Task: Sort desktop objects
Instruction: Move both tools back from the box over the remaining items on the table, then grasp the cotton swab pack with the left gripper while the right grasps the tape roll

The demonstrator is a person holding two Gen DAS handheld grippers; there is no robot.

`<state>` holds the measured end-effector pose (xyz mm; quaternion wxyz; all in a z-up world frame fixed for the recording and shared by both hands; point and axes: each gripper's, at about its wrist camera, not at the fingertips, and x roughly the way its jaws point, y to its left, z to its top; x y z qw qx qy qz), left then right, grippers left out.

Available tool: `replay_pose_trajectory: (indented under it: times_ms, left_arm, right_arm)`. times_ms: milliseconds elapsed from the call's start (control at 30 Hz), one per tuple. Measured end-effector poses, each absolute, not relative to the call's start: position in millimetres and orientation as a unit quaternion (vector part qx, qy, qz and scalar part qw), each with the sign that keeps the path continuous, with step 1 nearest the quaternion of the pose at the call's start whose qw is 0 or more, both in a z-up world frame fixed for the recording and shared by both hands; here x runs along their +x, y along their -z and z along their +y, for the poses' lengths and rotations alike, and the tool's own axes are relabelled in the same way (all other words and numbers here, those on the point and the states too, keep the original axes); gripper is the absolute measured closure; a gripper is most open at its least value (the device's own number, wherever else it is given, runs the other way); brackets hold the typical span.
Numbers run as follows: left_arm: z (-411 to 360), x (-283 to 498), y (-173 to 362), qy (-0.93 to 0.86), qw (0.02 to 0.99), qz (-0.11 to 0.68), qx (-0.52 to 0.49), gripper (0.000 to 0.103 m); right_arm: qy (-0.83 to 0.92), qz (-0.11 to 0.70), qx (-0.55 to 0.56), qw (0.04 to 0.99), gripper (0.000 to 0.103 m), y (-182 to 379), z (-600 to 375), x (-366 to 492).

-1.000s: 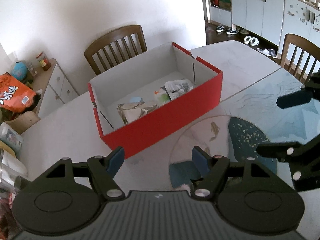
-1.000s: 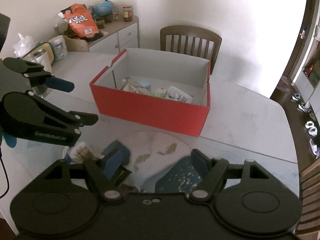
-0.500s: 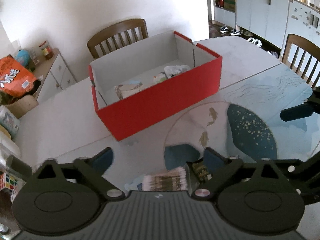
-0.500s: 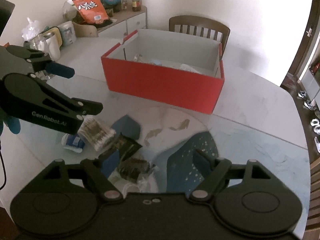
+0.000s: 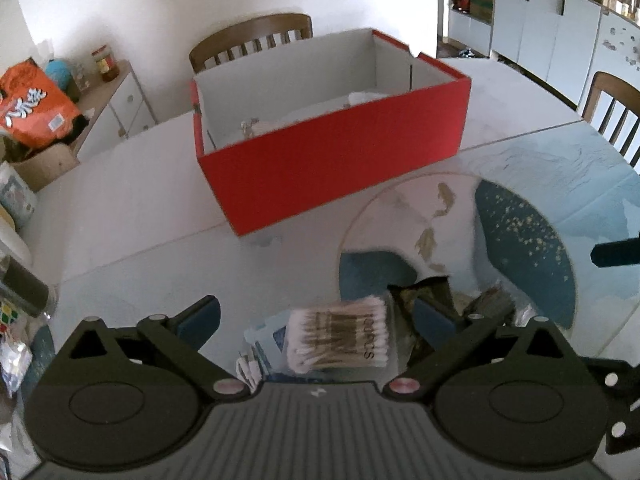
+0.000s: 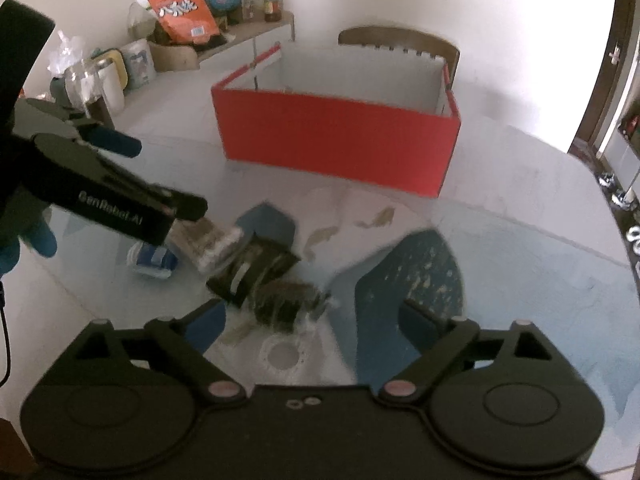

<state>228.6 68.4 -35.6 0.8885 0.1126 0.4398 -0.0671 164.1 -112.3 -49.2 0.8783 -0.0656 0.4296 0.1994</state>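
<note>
A red box (image 5: 336,152) with a white inside stands on the table and holds several packets; it also shows in the right wrist view (image 6: 336,140). My left gripper (image 5: 316,320) is open, low over a pack of cotton swabs (image 5: 340,338) that lies between its fingers, on a blue-white packet (image 5: 264,340). My right gripper (image 6: 312,326) is open above dark snack packets (image 6: 256,266) and a clear round lid (image 6: 282,354). The swab pack (image 6: 208,246) lies just beyond the left gripper's tip in the right wrist view.
A sideboard (image 6: 240,36) with an orange bag (image 6: 182,10), jars and a globe stands at the back left. Wooden chairs (image 5: 252,38) stand behind the box and at the right (image 5: 612,108). Jars and a puzzle cube (image 5: 8,314) crowd the table's left edge.
Both grippers have pulled back from the box and dropped lower toward the table. The swab pack and snack packets have come into view between the fingers. Both stay open.
</note>
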Motion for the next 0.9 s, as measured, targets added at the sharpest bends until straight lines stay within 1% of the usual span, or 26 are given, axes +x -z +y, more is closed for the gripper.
replay_pose_trajectory:
  times_ms: [367, 900]
  left_arm:
    - [71, 225, 67, 0.085, 0.884, 0.446, 0.115, 0.000]
    - [69, 220, 86, 0.089, 0.889, 0.429, 0.133, 0.000]
  right_arm:
    - [-0.193, 0.445, -0.076, 0.871, 0.009, 75, -105, 159]
    - [-0.189, 0.469, -0.086, 0.858, 0.013, 96, -96, 168]
